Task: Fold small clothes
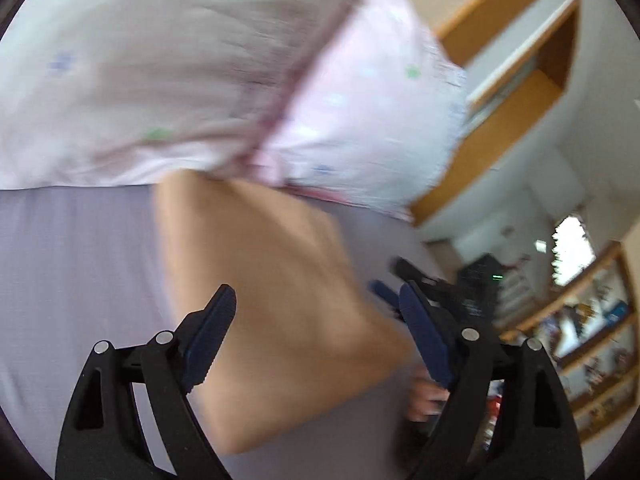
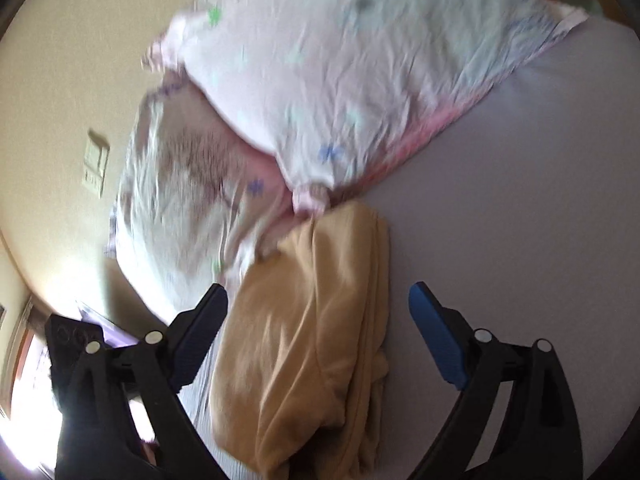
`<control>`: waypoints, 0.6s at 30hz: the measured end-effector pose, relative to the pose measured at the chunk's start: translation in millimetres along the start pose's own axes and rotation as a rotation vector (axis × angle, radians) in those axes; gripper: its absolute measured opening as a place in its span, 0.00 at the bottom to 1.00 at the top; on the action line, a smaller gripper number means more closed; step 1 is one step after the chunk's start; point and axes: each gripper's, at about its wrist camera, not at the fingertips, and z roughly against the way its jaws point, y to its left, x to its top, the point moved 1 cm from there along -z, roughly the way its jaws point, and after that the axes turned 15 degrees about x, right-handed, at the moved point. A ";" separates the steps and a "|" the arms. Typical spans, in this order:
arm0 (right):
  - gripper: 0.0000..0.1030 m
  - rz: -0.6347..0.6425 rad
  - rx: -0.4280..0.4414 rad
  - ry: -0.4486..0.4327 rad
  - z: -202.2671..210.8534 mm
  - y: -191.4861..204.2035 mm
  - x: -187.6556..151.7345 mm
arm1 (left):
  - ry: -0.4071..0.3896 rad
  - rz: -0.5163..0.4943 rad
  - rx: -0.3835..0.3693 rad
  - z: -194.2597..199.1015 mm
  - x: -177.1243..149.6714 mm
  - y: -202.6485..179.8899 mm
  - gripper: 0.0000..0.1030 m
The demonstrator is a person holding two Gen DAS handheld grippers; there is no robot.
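Note:
A tan folded garment (image 1: 276, 300) lies on a lilac bed sheet (image 1: 76, 280). In the right wrist view the tan garment (image 2: 308, 340) shows folded layers and wrinkles. My left gripper (image 1: 316, 292) is open, its fingers on either side of the tan garment, holding nothing. My right gripper (image 2: 318, 292) is open over the tan garment, also empty. The right gripper's blue-padded fingers (image 1: 384, 290) show in the left wrist view at the garment's right edge. Both views are blurred.
A pale pink pillow with small flower prints (image 1: 200, 72) lies just beyond the tan garment, also in the right wrist view (image 2: 320, 80). Wooden shelves (image 1: 592, 340) and a wooden frame (image 1: 508, 120) stand to the right. A wall switch (image 2: 96, 160) is at left.

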 end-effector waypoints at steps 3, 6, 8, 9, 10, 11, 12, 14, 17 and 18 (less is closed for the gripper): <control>0.89 -0.041 -0.018 0.117 -22.1 -8.6 -3.4 | 0.096 0.081 0.077 -17.9 -0.3 38.0 0.82; 0.84 -0.037 -0.032 0.176 -36.7 -10.8 -7.7 | 0.173 0.129 0.054 -44.3 -9.6 48.7 0.81; 0.75 -0.019 -0.052 0.192 -41.8 -9.4 -10.7 | 0.190 0.123 0.029 -54.5 -15.2 45.8 0.81; 0.68 -0.017 -0.054 0.194 -43.0 -10.0 -12.4 | 0.197 0.119 0.016 -60.4 -17.7 43.2 0.77; 0.55 -0.020 -0.047 0.197 -43.8 -13.2 -14.9 | 0.204 0.122 -0.001 -65.1 -20.6 40.8 0.74; 0.48 -0.022 -0.042 0.194 -43.9 -16.1 -16.4 | 0.208 0.129 -0.014 -70.4 -23.6 39.0 0.70; 0.38 -0.031 -0.026 0.190 -43.7 -19.1 -18.2 | 0.194 0.127 -0.004 -71.9 -27.1 39.3 0.58; 0.35 -0.040 0.027 0.169 -43.0 -17.5 -20.7 | 0.167 0.109 0.008 -67.9 -30.2 39.0 0.38; 0.32 0.008 0.099 0.177 -50.0 1.5 -26.0 | 0.121 0.119 -0.038 -47.8 -30.2 54.2 0.31; 0.31 0.024 0.115 0.190 -55.5 7.7 -29.3 | 0.094 0.111 -0.027 -38.6 -31.0 58.2 0.31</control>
